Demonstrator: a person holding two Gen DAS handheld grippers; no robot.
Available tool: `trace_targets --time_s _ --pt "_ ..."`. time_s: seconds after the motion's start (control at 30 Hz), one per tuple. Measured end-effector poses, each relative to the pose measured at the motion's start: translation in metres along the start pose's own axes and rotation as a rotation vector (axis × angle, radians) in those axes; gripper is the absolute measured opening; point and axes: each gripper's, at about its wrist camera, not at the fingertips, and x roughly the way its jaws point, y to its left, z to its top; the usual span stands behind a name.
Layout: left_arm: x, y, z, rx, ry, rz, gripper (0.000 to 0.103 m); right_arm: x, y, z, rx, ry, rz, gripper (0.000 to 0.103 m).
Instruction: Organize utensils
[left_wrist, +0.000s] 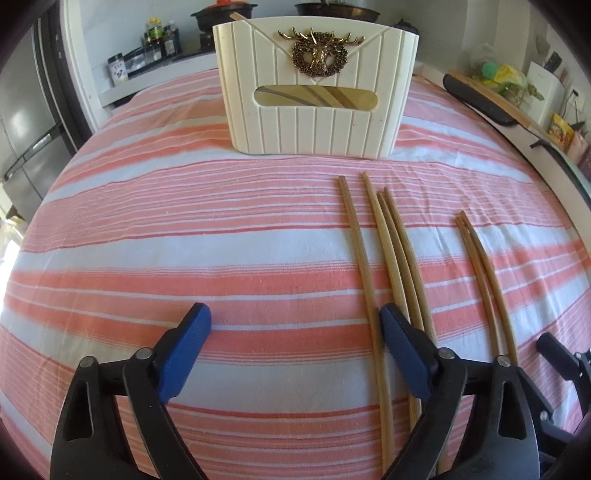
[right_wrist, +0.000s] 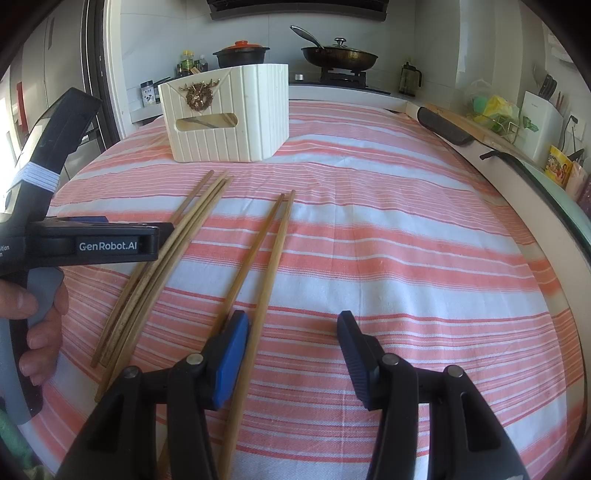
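Observation:
A cream ribbed holder box (left_wrist: 314, 99) with a gold deer emblem stands at the far middle of the striped cloth; it also shows in the right wrist view (right_wrist: 229, 122). Several bamboo chopsticks (left_wrist: 373, 251) lie on the cloth in front of it, with a separate pair (left_wrist: 484, 269) further right. My left gripper (left_wrist: 295, 343) is open and empty, its right finger lying over the chopsticks. My right gripper (right_wrist: 291, 350) is open and empty, its left finger beside a chopstick pair (right_wrist: 269, 251). A larger chopstick bunch (right_wrist: 173, 258) lies left of it, under the left gripper's body (right_wrist: 92, 243).
A pink and white striped cloth (left_wrist: 184, 240) covers the table. A dark tray with a wooden board (right_wrist: 454, 125) lies at the right edge. Behind are a stove with a frying pan (right_wrist: 340, 57), a black pot (right_wrist: 242, 55) and bottles. A refrigerator (left_wrist: 26, 129) stands on the left.

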Motion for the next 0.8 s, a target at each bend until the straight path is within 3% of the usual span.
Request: trace_targets --time_s 0.1,0.17,0.23,0.37,0.67,0.7,0.77,0.8 --pt "-0.010 -0.005 -0.007 0.034 -0.014 -0.017 0.058 0.000 0.000 0.000 -0.001 -0.001 -0.005 0.050" --pt "-0.015 -0.009 -0.012 0.056 -0.025 -0.018 0.039 -0.001 0.001 0.000 0.001 -0.006 -0.014 0.043" --pt "-0.018 -0.013 -0.015 0.084 -0.035 0.005 0.006 -0.001 0.002 0.000 -0.005 -0.012 -0.019 0.034" --pt "-0.023 0.002 -0.023 0.061 -0.031 0.042 0.005 -0.002 0.001 0.000 -0.005 -0.015 -0.024 0.015" --pt "-0.044 0.078 -0.052 -0.060 -0.009 0.050 0.006 -0.019 -0.008 -0.014 -0.015 0.025 -0.079 0.011" --pt "-0.045 0.083 -0.055 -0.061 -0.012 0.038 0.010 -0.021 -0.010 -0.015 -0.015 0.028 -0.083 0.012" --pt "-0.047 0.089 -0.059 -0.060 -0.018 0.019 0.035 -0.022 -0.011 -0.017 -0.014 0.033 -0.068 0.015" --pt "-0.048 0.091 -0.061 -0.058 -0.021 0.019 0.058 -0.023 -0.012 -0.017 -0.013 0.032 -0.053 0.019"
